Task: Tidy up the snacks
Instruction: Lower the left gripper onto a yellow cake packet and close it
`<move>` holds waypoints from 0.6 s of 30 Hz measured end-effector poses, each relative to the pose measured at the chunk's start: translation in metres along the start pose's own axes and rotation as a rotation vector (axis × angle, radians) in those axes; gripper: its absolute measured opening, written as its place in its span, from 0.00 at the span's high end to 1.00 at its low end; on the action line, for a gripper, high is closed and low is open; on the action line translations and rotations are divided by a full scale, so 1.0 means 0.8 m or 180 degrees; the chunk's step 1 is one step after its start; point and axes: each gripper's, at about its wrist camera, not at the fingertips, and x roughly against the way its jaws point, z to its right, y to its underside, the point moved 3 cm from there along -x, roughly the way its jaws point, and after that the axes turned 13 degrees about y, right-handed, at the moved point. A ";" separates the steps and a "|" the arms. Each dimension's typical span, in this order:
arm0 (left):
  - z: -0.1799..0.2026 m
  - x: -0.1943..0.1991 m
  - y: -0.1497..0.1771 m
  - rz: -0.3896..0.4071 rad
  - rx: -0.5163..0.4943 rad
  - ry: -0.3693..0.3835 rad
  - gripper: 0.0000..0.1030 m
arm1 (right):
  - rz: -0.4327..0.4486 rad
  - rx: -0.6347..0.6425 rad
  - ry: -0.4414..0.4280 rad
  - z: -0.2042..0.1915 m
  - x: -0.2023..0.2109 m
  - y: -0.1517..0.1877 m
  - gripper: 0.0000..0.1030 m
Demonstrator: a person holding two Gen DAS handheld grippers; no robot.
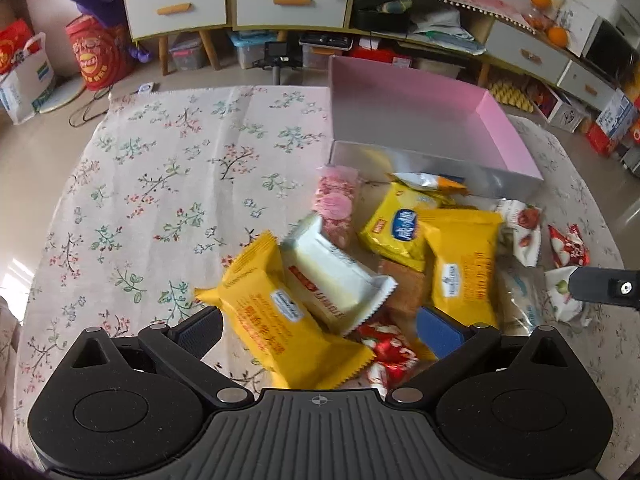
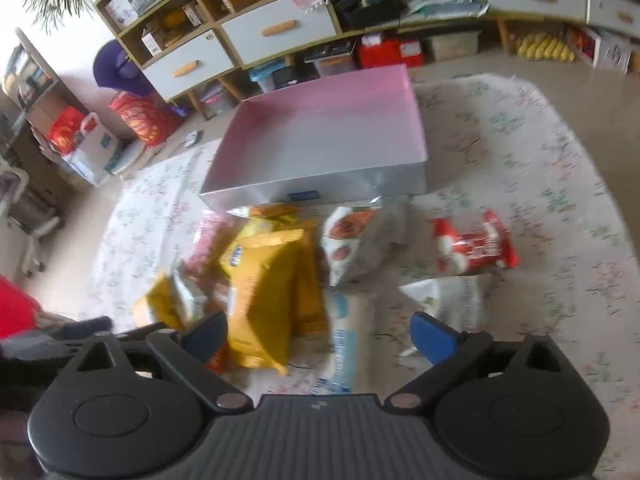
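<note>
A heap of snack packets lies on the floral cloth before an empty pink box (image 1: 416, 120) (image 2: 320, 132) with silver sides. My left gripper (image 1: 320, 334) stands open above the heap; a yellow packet (image 1: 276, 316) and a red candy wrapper (image 1: 384, 348) show between its blue fingers, unpressed. Beside them lie a white packet (image 1: 336, 276), a pink packet (image 1: 336, 204) and other yellow packets (image 1: 400, 224). My right gripper (image 2: 320, 338) is open too, over a yellow packet (image 2: 264, 292) and a white-and-blue packet (image 2: 344, 344). Part of it shows at the right edge of the left wrist view.
A red packet (image 2: 472, 246) and white packets (image 2: 352, 240) lie right of the heap. The floral cloth (image 1: 180, 168) stretches bare to the left. Beyond the table stand a low cabinet with grey drawers (image 1: 176, 8), red bags (image 1: 96, 56) and storage bins.
</note>
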 end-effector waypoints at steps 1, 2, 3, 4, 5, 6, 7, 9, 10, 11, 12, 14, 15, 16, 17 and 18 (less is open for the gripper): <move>-0.006 -0.002 -0.001 -0.0008 0.0039 0.0032 0.01 | -0.0025 -0.0062 -0.0111 0.000 -0.004 0.001 0.21; -0.012 -0.003 -0.002 -0.0017 0.0081 0.0062 0.01 | -0.0052 -0.0109 -0.0198 0.000 -0.009 0.002 0.22; -0.017 -0.005 -0.003 -0.0018 0.0106 0.0080 0.01 | -0.0093 -0.0130 -0.0274 -0.002 -0.014 0.004 0.23; -0.022 -0.007 -0.003 -0.0014 0.0133 0.0081 0.01 | -0.0139 -0.0130 -0.0324 -0.006 -0.019 0.005 0.24; -0.027 -0.008 -0.003 -0.0016 0.0159 0.0084 0.02 | -0.0174 -0.0125 -0.0369 -0.009 -0.024 0.006 0.26; -0.032 -0.011 -0.003 -0.0025 0.0206 0.0092 0.02 | -0.0198 -0.0124 -0.0423 -0.013 -0.027 0.006 0.28; -0.038 -0.013 -0.002 -0.0027 0.0273 0.0112 0.03 | -0.0226 -0.0137 -0.0487 -0.017 -0.029 0.006 0.30; -0.048 -0.016 -0.002 -0.0004 0.0439 0.0175 0.08 | -0.0273 -0.0186 -0.0644 -0.025 -0.034 0.005 0.33; -0.052 -0.017 -0.001 0.0000 0.0490 0.0207 0.10 | -0.0302 -0.0214 -0.0717 -0.030 -0.036 0.005 0.34; -0.055 -0.019 -0.001 0.0005 0.0545 0.0238 0.12 | -0.0321 -0.0227 -0.0756 -0.034 -0.038 0.005 0.35; -0.058 -0.021 -0.001 0.0009 0.0591 0.0251 0.15 | -0.0330 -0.0216 -0.0756 -0.039 -0.041 0.006 0.36; -0.062 -0.024 0.000 0.0016 0.0670 0.0272 0.19 | -0.0341 -0.0150 -0.0683 -0.048 -0.046 0.007 0.38; -0.064 -0.025 0.001 0.0017 0.0698 0.0277 0.22 | -0.0351 -0.0119 -0.0641 -0.050 -0.050 0.007 0.39; -0.066 -0.026 0.002 0.0018 0.0732 0.0277 0.23 | -0.0367 -0.0097 -0.0608 -0.054 -0.054 0.009 0.40; -0.068 -0.027 0.002 0.0014 0.0764 0.0276 0.26 | -0.0389 -0.0084 -0.0583 -0.054 -0.060 0.010 0.40; -0.070 -0.028 0.003 0.0010 0.0798 0.0273 0.30 | -0.0411 -0.0076 -0.0553 -0.055 -0.064 0.011 0.40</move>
